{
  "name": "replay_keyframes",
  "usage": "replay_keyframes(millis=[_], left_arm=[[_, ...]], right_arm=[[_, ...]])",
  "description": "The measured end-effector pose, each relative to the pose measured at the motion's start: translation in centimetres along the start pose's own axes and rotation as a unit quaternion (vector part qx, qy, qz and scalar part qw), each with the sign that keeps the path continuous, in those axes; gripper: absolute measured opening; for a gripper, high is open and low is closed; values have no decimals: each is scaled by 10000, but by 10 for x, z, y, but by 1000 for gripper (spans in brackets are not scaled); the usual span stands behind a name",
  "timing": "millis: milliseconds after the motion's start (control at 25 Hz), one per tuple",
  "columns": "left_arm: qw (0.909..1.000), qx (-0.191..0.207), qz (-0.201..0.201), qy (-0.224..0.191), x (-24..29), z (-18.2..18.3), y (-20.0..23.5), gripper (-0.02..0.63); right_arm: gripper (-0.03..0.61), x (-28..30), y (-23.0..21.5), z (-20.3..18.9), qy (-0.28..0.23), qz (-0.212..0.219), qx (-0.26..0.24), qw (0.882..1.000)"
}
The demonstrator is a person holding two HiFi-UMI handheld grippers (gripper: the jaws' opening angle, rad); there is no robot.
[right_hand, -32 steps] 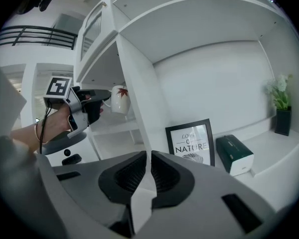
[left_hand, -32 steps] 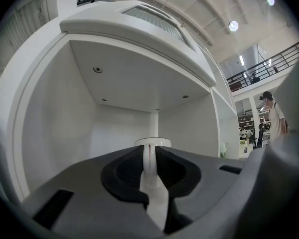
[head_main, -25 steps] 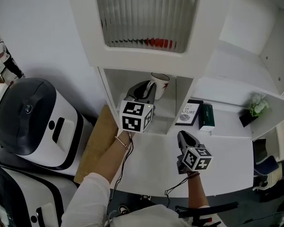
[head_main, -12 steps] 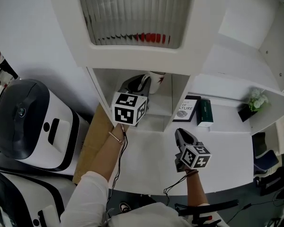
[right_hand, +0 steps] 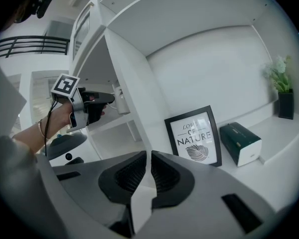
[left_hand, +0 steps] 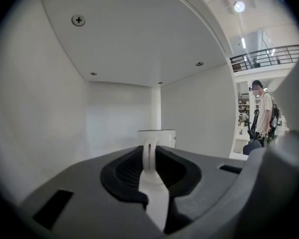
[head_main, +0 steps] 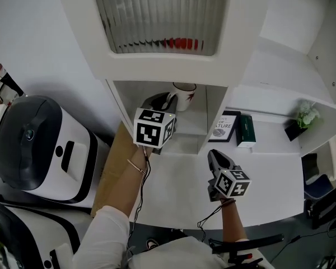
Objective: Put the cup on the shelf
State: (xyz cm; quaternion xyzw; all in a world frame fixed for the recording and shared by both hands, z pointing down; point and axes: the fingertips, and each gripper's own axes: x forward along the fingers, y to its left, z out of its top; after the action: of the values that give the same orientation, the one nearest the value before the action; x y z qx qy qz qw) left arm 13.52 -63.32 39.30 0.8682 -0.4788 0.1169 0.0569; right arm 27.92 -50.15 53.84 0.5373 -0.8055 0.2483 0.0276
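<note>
A white cup (head_main: 183, 96) with a red mark is inside the open shelf compartment (head_main: 193, 126) under the ribbed-glass cabinet. My left gripper (head_main: 163, 101) reaches into that compartment. In the left gripper view its jaws are shut on the cup's handle (left_hand: 148, 153), and the cup's body (left_hand: 157, 135) rises just beyond them. The jaws hide the cup's base, so I cannot tell whether it rests on the shelf. My right gripper (head_main: 214, 157) hangs over the white table in front of the shelf, shut and holding nothing (right_hand: 149, 166). Its view shows the left gripper (right_hand: 92, 106) at the compartment.
A framed "Love of Nature" print (head_main: 224, 126), a dark green box (head_main: 246, 132) and a small potted plant (head_main: 305, 119) stand in the wide bay to the right. A white-and-black machine (head_main: 39, 144) and a brown board (head_main: 109, 172) are at the left. The ribbed-glass cabinet (head_main: 157, 15) overhangs the compartment.
The head view has shifted a little. My left gripper has tilted slightly inside the compartment, still holding the cup. The right gripper has stayed where it was.
</note>
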Motion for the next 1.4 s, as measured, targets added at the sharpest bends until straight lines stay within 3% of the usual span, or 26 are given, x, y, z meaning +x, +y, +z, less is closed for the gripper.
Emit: replay_keyframes(millis=[320, 1400], left_arm=[[9997, -66, 110, 227, -7, -7, 3, 69], [9978, -187, 443, 447, -21, -31, 2, 69]], right_arm=[[50, -2, 8, 0, -30, 21, 15, 10000], [51, -22, 8, -9, -73, -46, 133, 9999]])
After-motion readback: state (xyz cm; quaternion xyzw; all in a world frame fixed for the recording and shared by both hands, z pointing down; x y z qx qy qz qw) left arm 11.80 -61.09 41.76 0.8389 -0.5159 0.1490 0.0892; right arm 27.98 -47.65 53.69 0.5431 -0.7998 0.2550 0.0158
